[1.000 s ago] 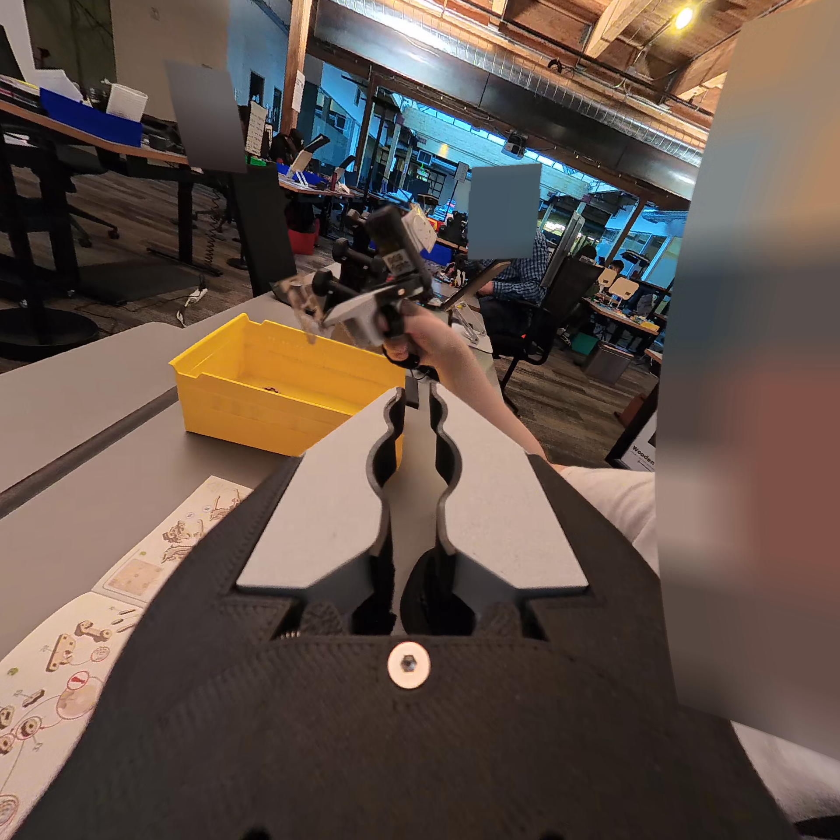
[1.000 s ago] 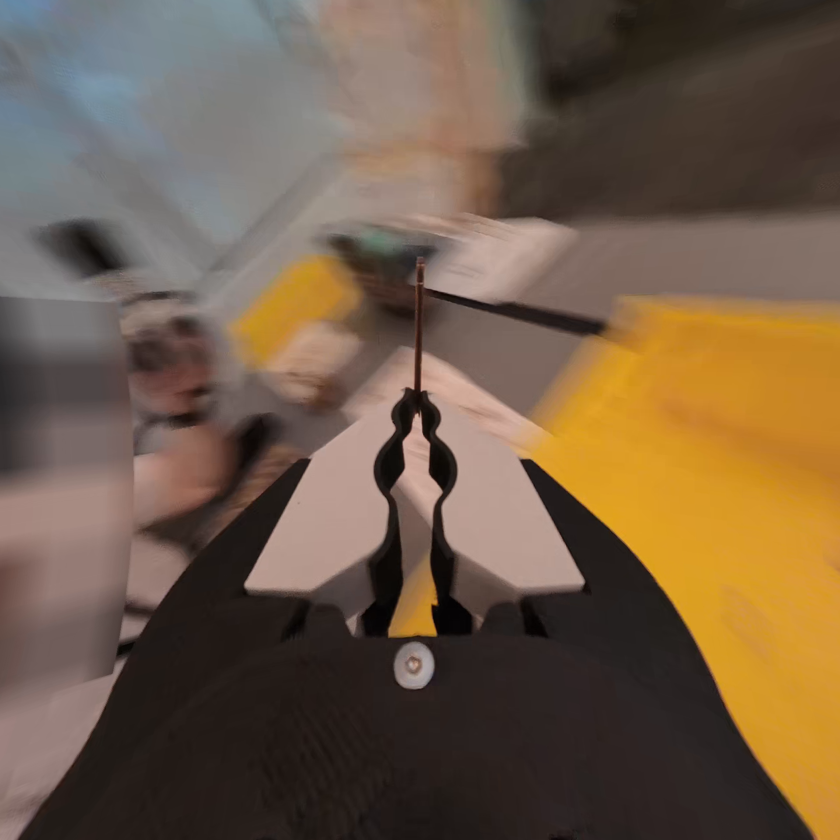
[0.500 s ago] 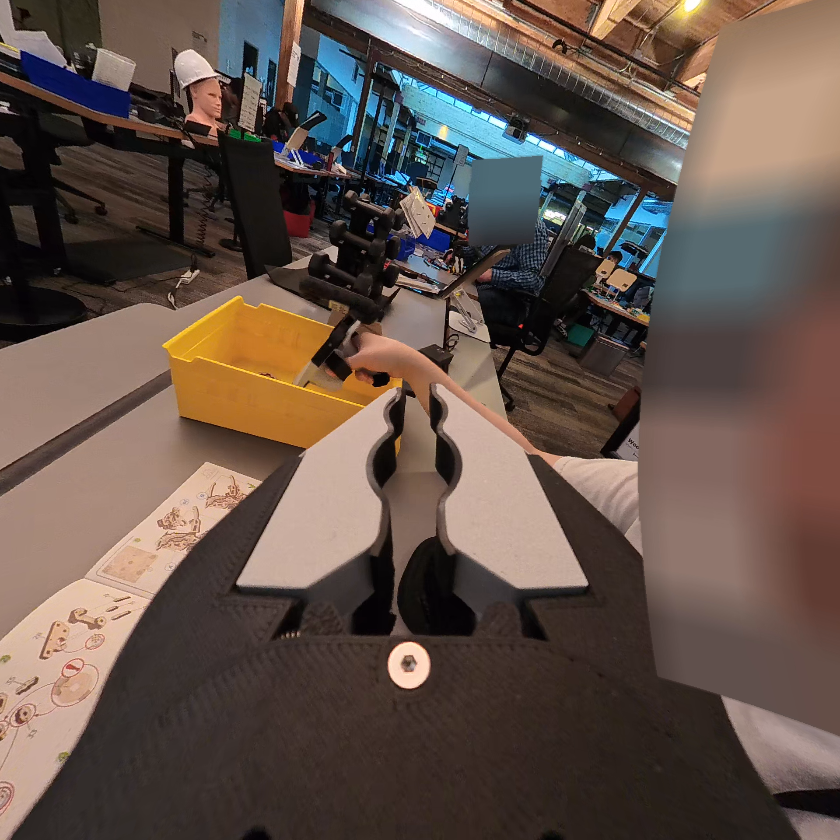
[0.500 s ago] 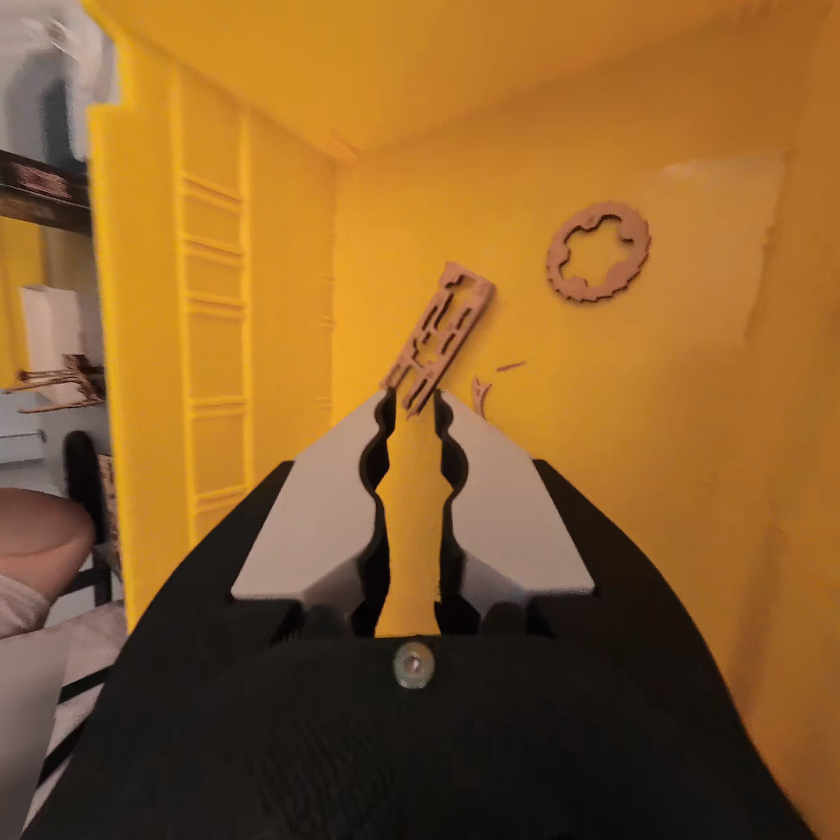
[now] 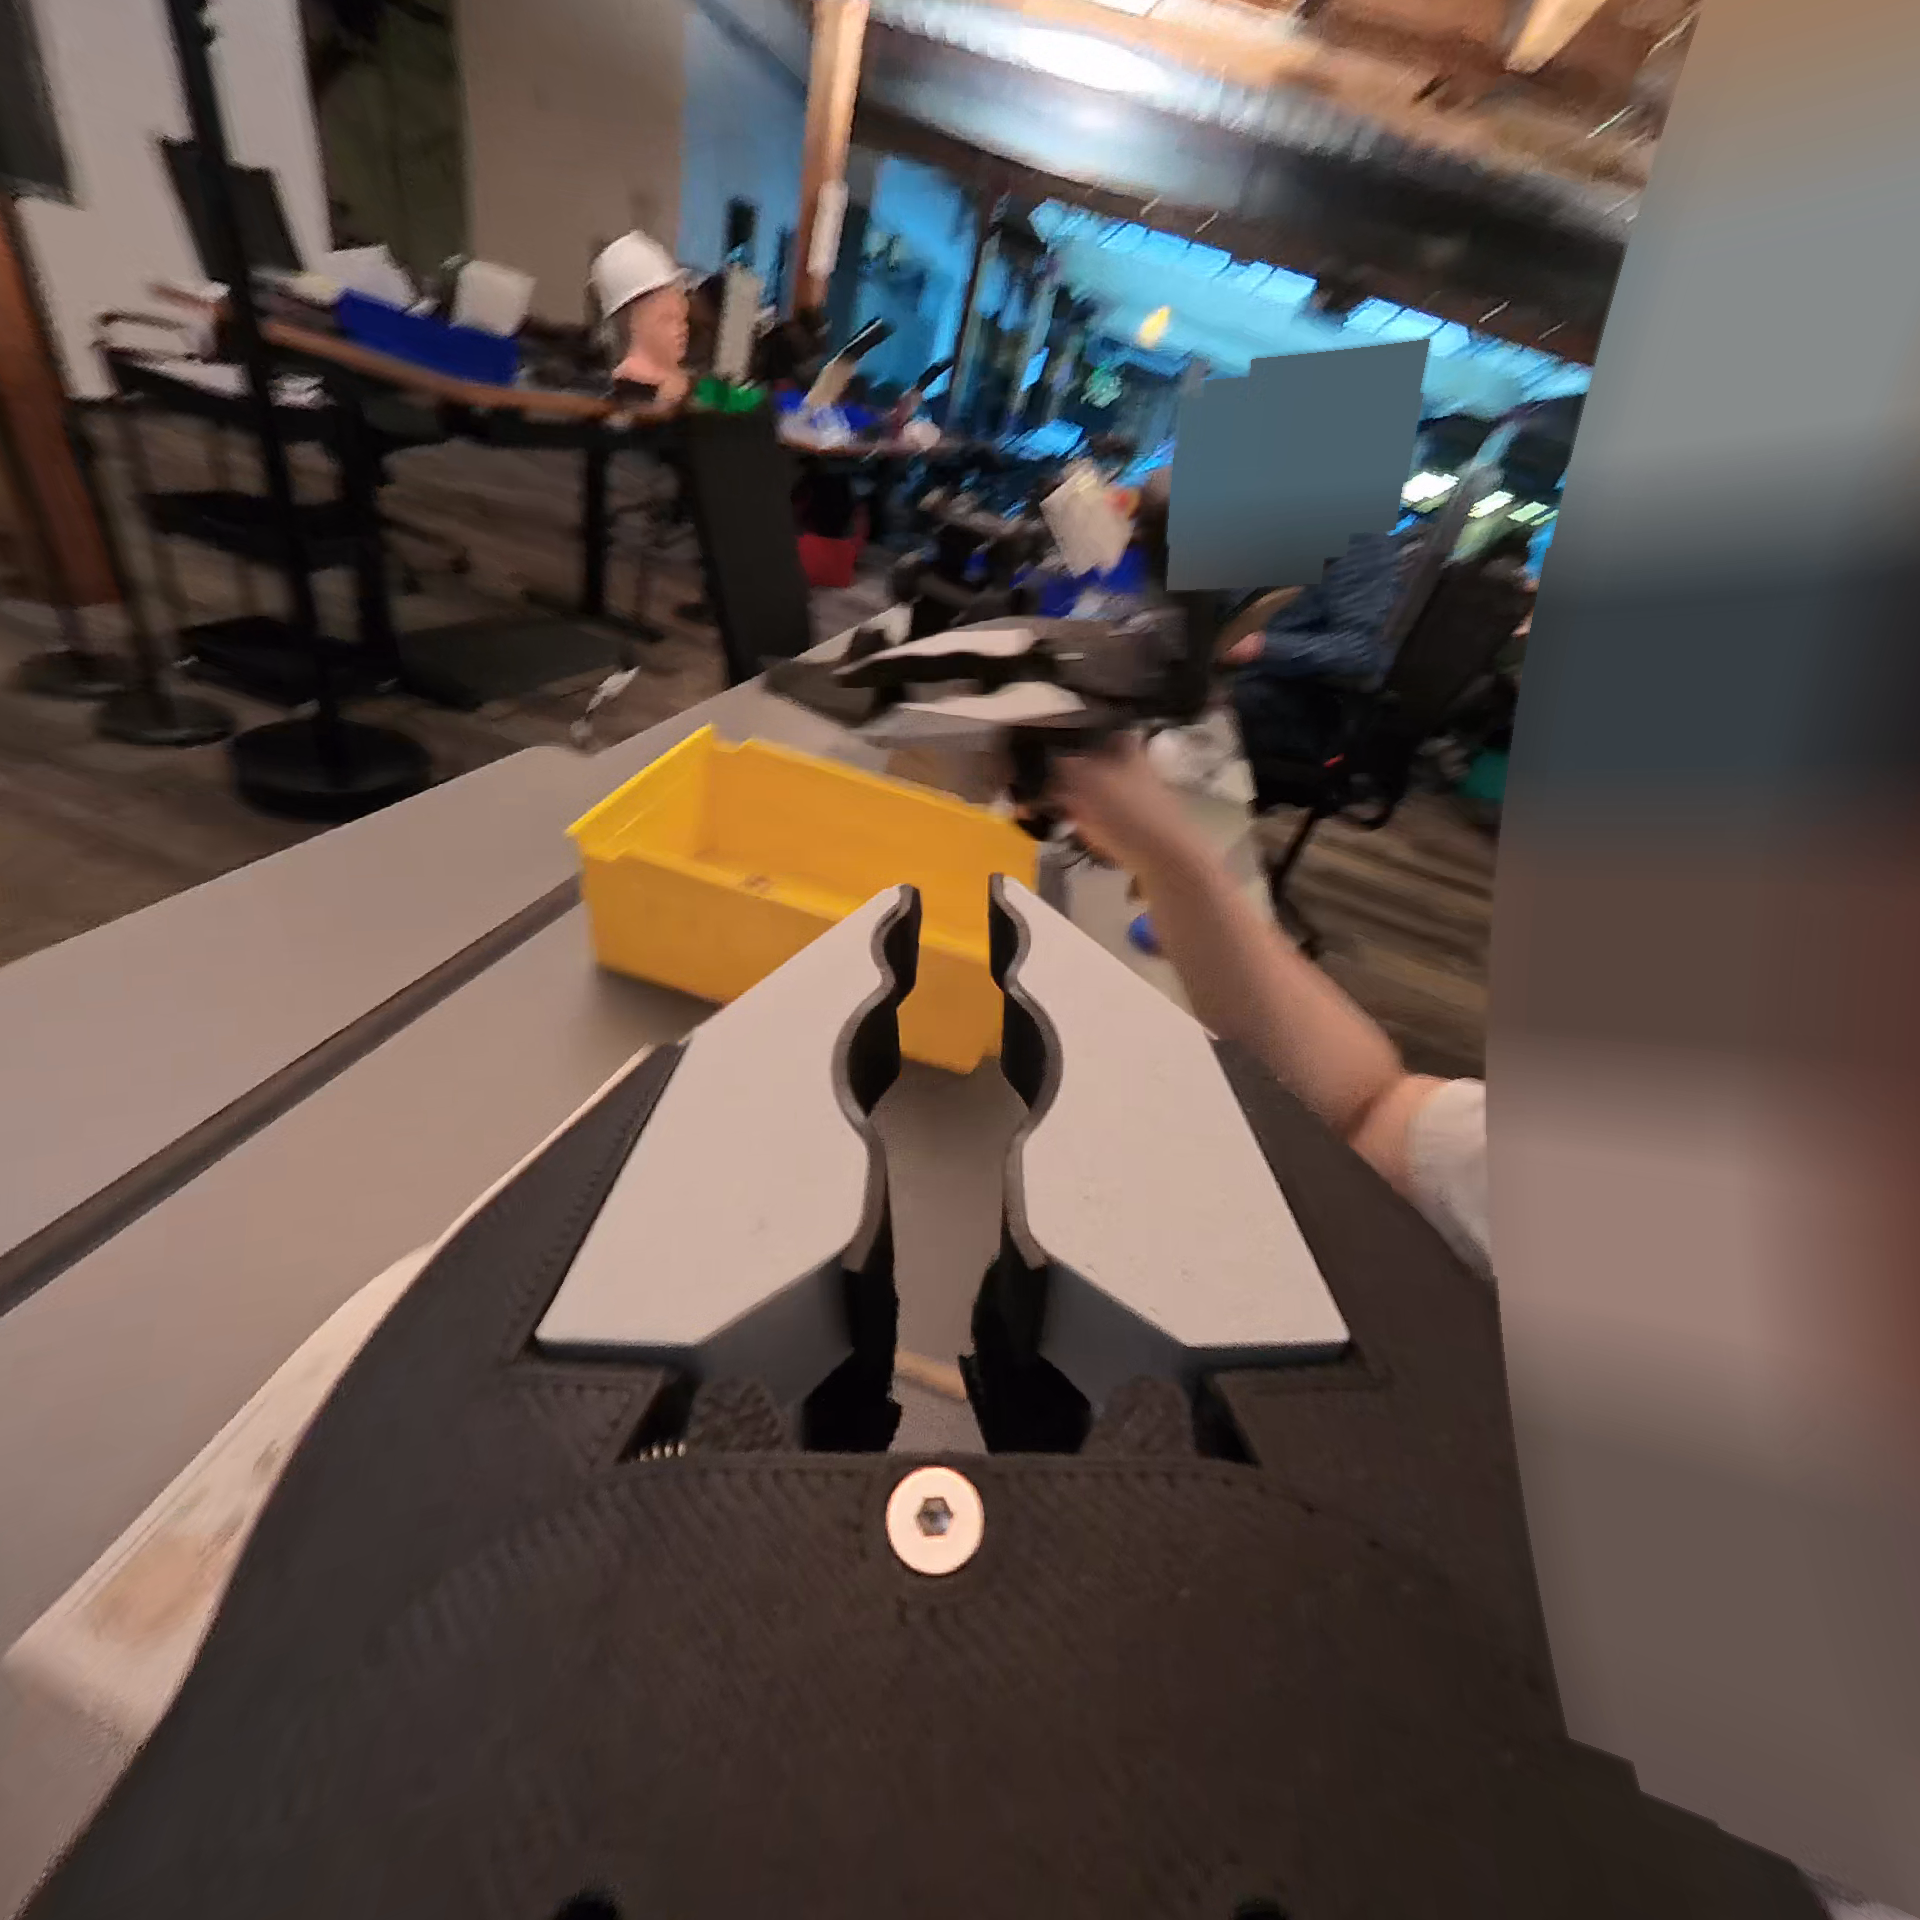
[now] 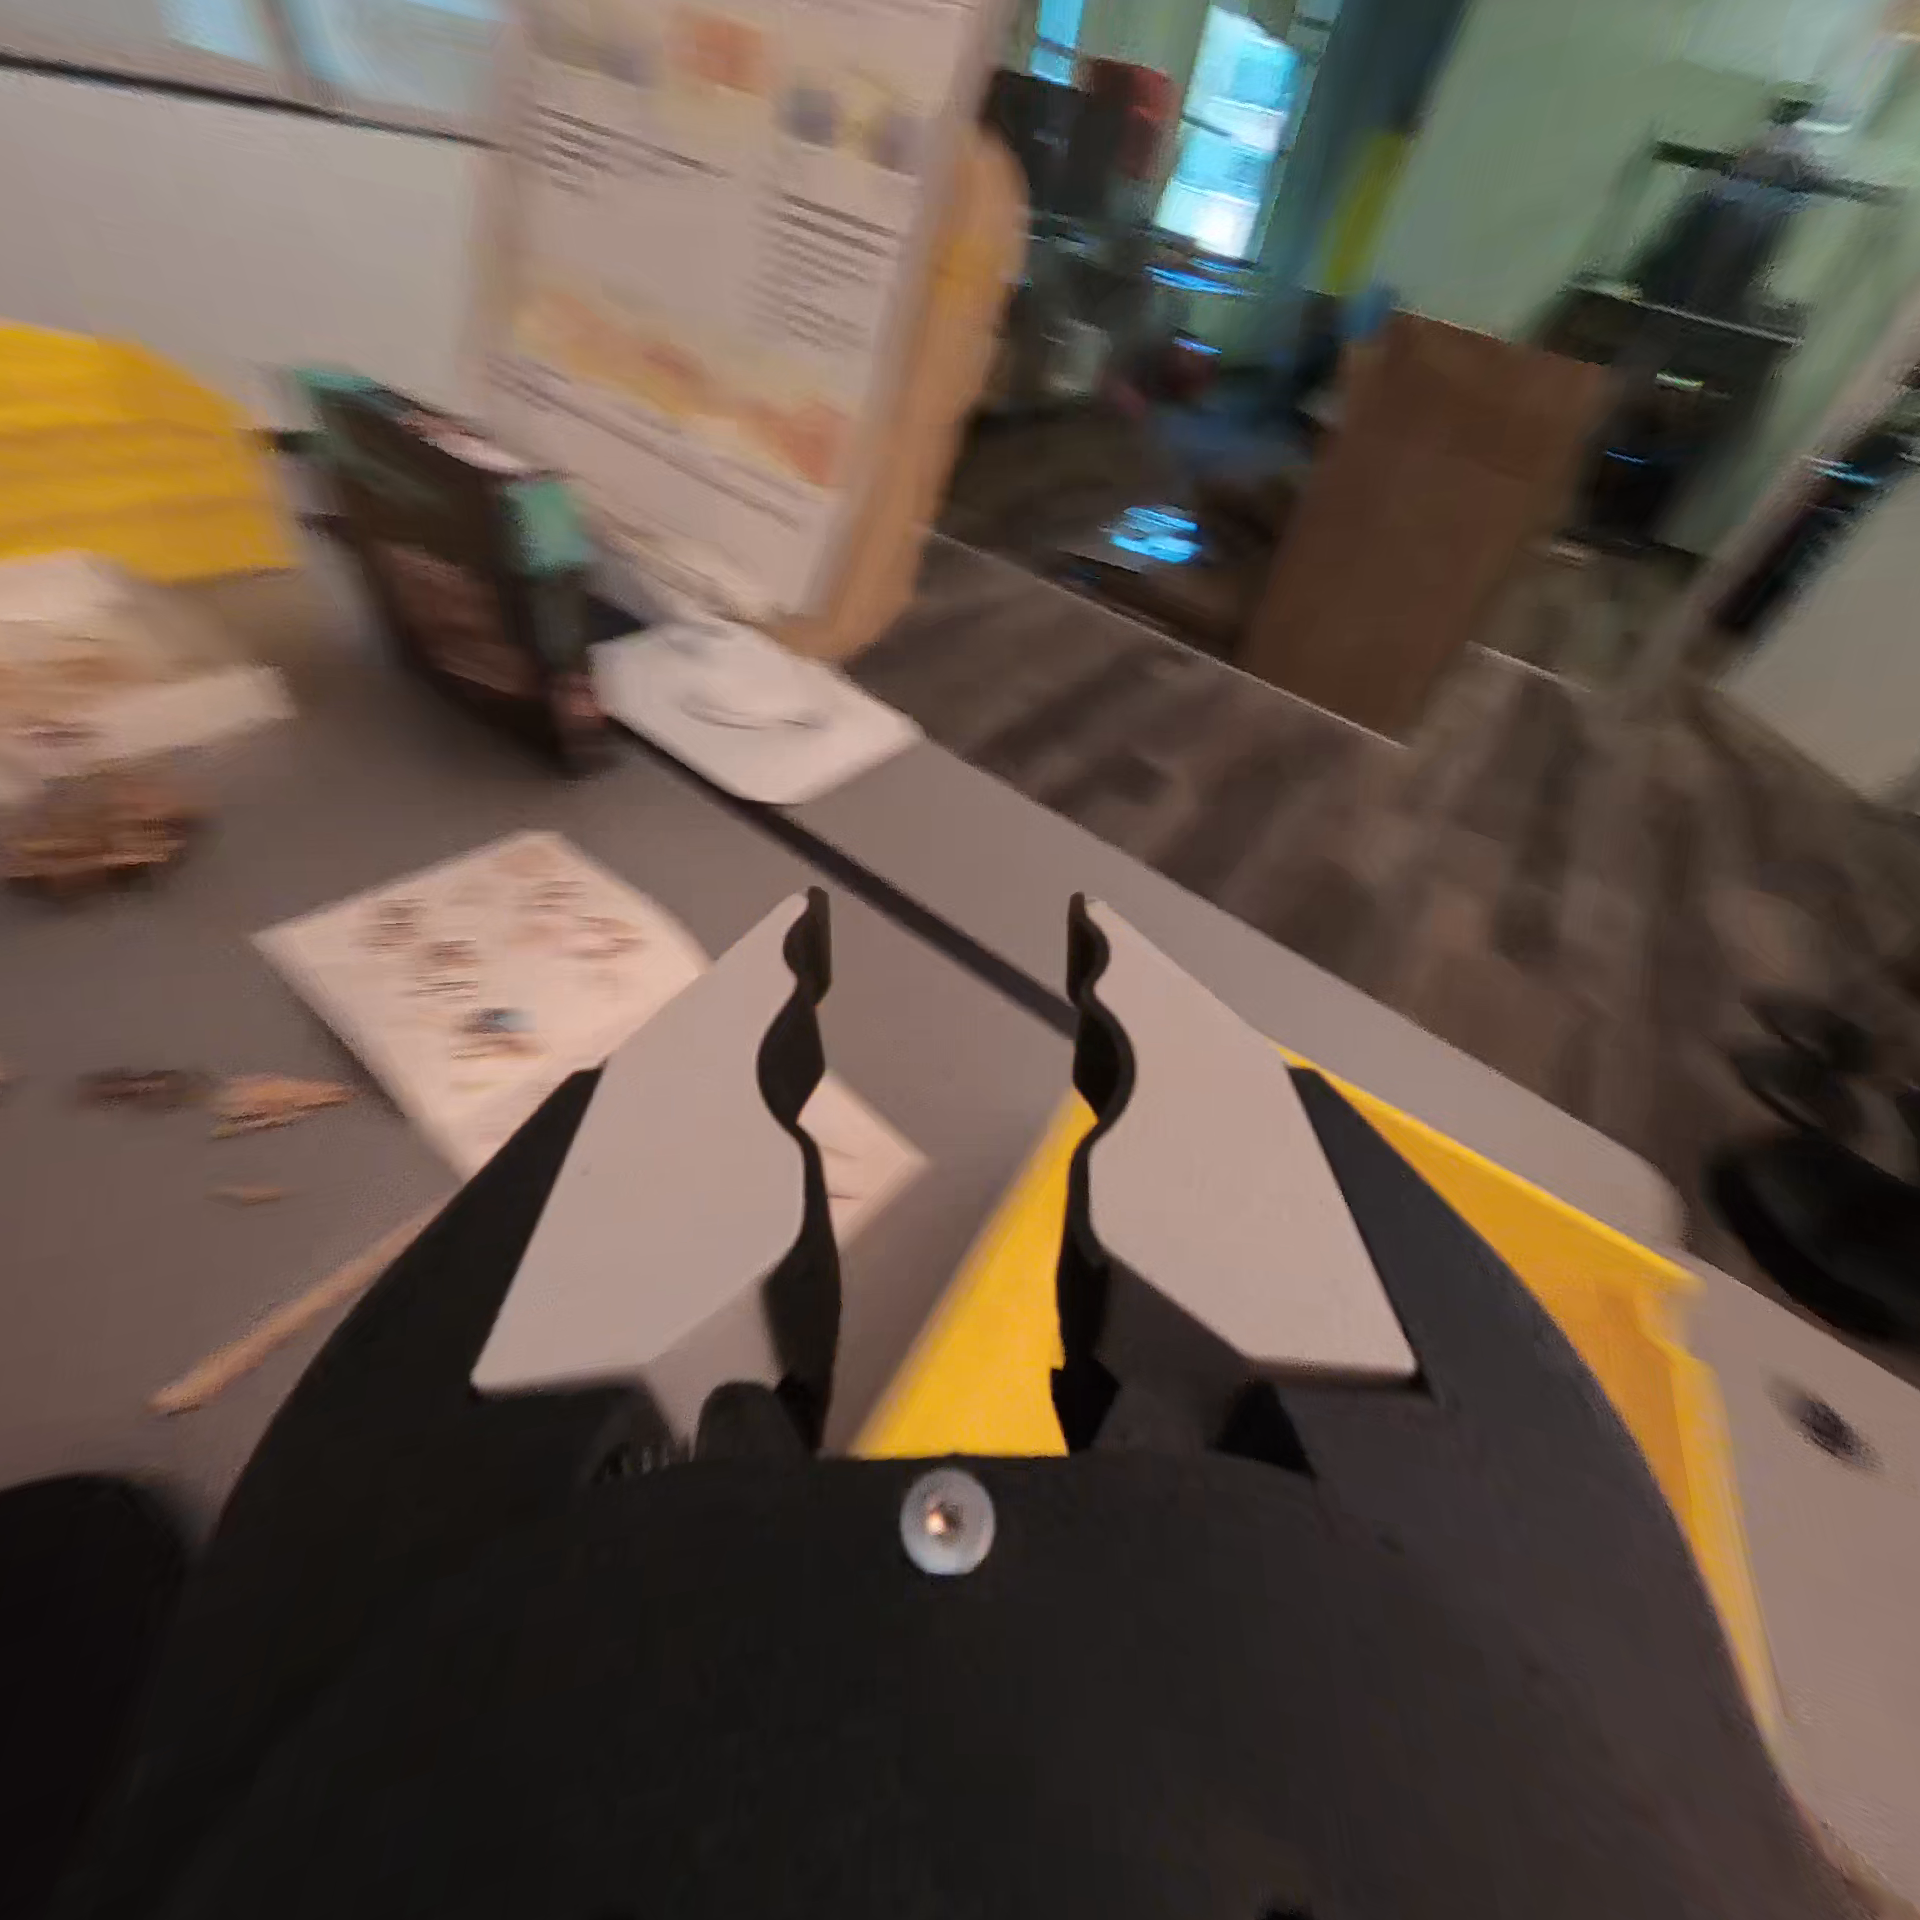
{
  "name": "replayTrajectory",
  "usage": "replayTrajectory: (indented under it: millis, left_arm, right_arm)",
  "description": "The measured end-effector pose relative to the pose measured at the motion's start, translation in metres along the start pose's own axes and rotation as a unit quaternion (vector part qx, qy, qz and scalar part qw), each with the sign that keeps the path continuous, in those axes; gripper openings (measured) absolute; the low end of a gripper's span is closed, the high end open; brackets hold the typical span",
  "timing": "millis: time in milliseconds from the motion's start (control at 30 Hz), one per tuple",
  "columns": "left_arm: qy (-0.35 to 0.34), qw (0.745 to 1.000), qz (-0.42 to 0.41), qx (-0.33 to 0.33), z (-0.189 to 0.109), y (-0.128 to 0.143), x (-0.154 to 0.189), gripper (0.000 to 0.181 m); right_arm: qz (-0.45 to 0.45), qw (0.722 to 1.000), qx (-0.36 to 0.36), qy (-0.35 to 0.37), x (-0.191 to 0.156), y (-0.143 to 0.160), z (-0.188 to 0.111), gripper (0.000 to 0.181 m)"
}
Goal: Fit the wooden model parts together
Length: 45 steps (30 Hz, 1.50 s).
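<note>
My left gripper [image 5: 951, 896] is slightly open and empty, held low over the grey table [image 5: 260, 987] and pointing at the yellow bin [image 5: 727, 894]. My right gripper [image 6: 948, 914] is wide open and empty. In the left wrist view it [image 5: 935, 686] hovers above the bin's far right corner, held by a hand. In the right wrist view the bin's rim [image 6: 1455, 1195] lies under and right of its fingers. A part-built wooden model [image 6: 94, 842] and loose wooden pieces [image 6: 218, 1091] lie blurred at the left. The bin's inside is hidden.
An instruction sheet [image 6: 488, 977] lies on the table ahead of the right gripper, with a thin wooden stick [image 6: 281, 1320] near it. A dark box [image 6: 457, 582] and white paper [image 6: 748, 707] sit farther back. The table edge [image 6: 1351, 987] runs along the right. Left tips to right tips: about 25 cm.
The right gripper held a thin wooden part, went down into the yellow bin where the part lay free of its jaws, then rose out, open and empty. The left gripper shifted slightly.
</note>
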<state>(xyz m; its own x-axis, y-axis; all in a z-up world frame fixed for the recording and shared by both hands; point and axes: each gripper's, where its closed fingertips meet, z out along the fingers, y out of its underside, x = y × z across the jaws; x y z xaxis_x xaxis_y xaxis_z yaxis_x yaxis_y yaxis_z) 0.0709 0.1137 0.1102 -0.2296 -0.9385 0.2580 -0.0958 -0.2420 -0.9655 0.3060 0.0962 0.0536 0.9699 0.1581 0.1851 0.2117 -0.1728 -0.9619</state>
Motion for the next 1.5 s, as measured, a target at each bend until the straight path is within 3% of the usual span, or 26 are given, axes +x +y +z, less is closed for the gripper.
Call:
replayTrajectory:
  millis: [100,200,300,400,467,533,700,733,900,1067,1333,1400,1500]
  left_arm:
    - [-0.047,0.998,0.009,-0.047,-0.009,0.024,-0.013,0.011]
    - [-0.118,0.986,0.042,-0.106,-0.022,0.065,-0.034,0.011]
    - [-0.127,0.982,0.053,-0.131,-0.029,0.102,-0.04,0.011]
    - [-0.103,0.983,0.034,-0.148,-0.034,0.132,-0.038,0.013]
    - [-0.097,0.984,0.032,-0.148,-0.04,0.143,-0.04,0.014]
    - [-0.098,0.984,0.034,-0.145,-0.048,0.15,-0.044,0.014]
    - [-0.094,0.988,0.013,-0.121,-0.064,0.156,-0.053,0.013]
    - [-0.094,0.989,0.007,-0.117,-0.066,0.157,-0.055,0.013]
    - [-0.097,0.988,-0.002,-0.122,-0.07,0.164,-0.063,0.013]
    - [-0.108,0.984,-0.005,-0.141,-0.073,0.171,-0.066,0.013]
    - [-0.117,0.984,-0.023,-0.13,-0.081,0.16,-0.066,0.013]
    - [-0.119,0.985,-0.032,-0.123,-0.089,0.151,-0.064,0.014]
    - [-0.14,0.985,-0.024,-0.095,-0.112,0.13,-0.051,0.014]
  right_arm:
    - [0.035,0.987,-0.085,-0.133,-0.106,0.027,0.017,0.045]
    - [0.053,0.967,-0.13,-0.211,-0.19,0.067,0.032,0.039]
    - [-0.021,0.946,-0.176,-0.272,-0.248,0.113,0.046,0.034]
    - [-0.154,0.922,-0.24,-0.263,-0.253,0.161,0.063,0.03]
    - [-0.161,0.91,-0.26,-0.281,-0.254,0.176,0.07,0.028]
    - [-0.115,0.903,-0.234,-0.341,-0.267,0.17,0.07,0.024]
    - [-0.085,0.895,-0.236,-0.369,-0.267,0.174,0.073,0.021]
    - [-0.089,0.891,-0.235,-0.378,-0.27,0.174,0.07,0.0]
    - [-0.103,0.885,-0.223,-0.395,-0.281,0.173,0.065,0.0]
    - [-0.105,0.901,-0.198,-0.371,-0.281,0.173,0.061,0.0]
    - [-0.091,0.916,-0.161,-0.356,-0.295,0.154,0.056,0.012]
    - [-0.056,0.906,-0.147,-0.394,-0.313,0.142,0.046,0.021]
    - [-0.051,0.868,-0.17,-0.464,-0.346,0.138,0.02,0.039]
